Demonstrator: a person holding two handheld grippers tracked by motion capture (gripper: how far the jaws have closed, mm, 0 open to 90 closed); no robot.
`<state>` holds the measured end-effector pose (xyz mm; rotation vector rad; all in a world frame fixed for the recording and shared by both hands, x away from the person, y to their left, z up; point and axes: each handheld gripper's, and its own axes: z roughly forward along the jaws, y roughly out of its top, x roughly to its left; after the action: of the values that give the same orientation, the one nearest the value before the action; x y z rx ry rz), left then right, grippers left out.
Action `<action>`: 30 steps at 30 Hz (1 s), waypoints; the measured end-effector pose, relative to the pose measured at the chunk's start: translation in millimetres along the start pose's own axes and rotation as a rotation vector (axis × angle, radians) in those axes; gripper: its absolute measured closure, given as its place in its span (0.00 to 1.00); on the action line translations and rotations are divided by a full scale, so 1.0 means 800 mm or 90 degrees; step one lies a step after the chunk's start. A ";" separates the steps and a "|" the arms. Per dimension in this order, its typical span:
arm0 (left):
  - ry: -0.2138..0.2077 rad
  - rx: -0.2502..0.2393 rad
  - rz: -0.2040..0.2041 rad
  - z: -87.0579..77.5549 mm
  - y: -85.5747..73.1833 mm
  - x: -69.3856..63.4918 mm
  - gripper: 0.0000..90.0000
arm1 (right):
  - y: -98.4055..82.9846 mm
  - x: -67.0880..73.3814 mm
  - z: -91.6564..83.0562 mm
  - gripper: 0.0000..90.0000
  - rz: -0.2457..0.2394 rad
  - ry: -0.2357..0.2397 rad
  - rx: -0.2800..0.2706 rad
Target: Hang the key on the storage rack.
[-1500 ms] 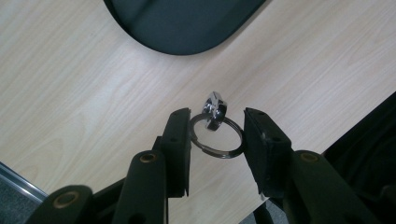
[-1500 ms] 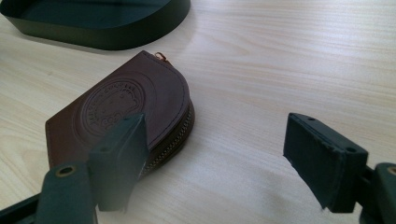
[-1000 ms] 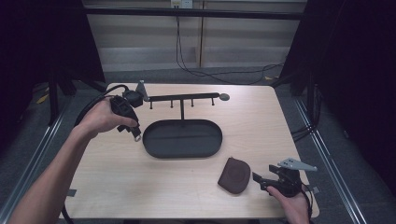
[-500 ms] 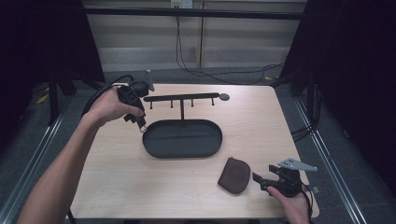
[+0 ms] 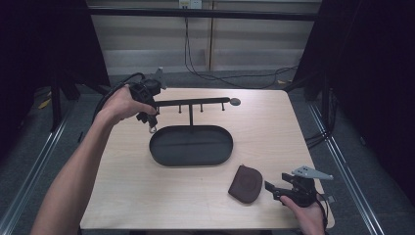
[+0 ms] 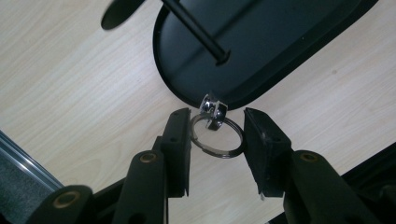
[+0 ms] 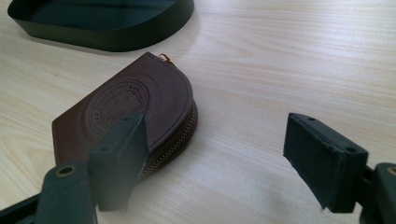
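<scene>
My left gripper (image 5: 149, 121) hangs in the air by the left end of a black peg rack (image 5: 195, 102), over the near-left rim of the black oval tray (image 5: 191, 145). In the left gripper view my left gripper (image 6: 217, 116) is shut on a metal key ring (image 6: 213, 108), held across its width, with its small clasp pointing to the tray (image 6: 280, 42). Near the table's front right, my right gripper (image 5: 272, 191) stands open just right of a brown leather pouch (image 5: 245, 183). In the right gripper view the pouch (image 7: 135, 100) lies flat behind my right gripper's (image 7: 215, 135) left jaw.
The rack's bar carries several short pegs and ends in a round disc (image 5: 235, 102) at its right. The pale wooden table (image 5: 147, 196) has bare room at front left. Cables run behind the table's far edge.
My left hand has carried its gripper and the key ring right and farther back, to the rack's left end. The right gripper and the pouch have stayed put.
</scene>
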<state>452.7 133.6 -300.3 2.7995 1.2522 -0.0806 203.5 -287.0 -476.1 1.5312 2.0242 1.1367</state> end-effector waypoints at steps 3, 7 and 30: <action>0.008 0.002 0.006 -0.003 0.007 -0.003 0.70 | 0.000 0.000 0.000 0.24 -0.001 0.001 0.000; 0.014 0.005 0.005 -0.003 0.015 -0.006 0.70 | 0.000 0.000 0.000 0.24 0.000 0.002 0.000; 0.012 -0.007 -0.042 -0.007 0.044 0.003 0.70 | 0.000 -0.001 0.000 0.24 0.000 0.007 0.001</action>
<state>481.0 112.4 -292.9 2.7569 1.3444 -0.0501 203.6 -288.0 -476.2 1.5280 2.0331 1.1468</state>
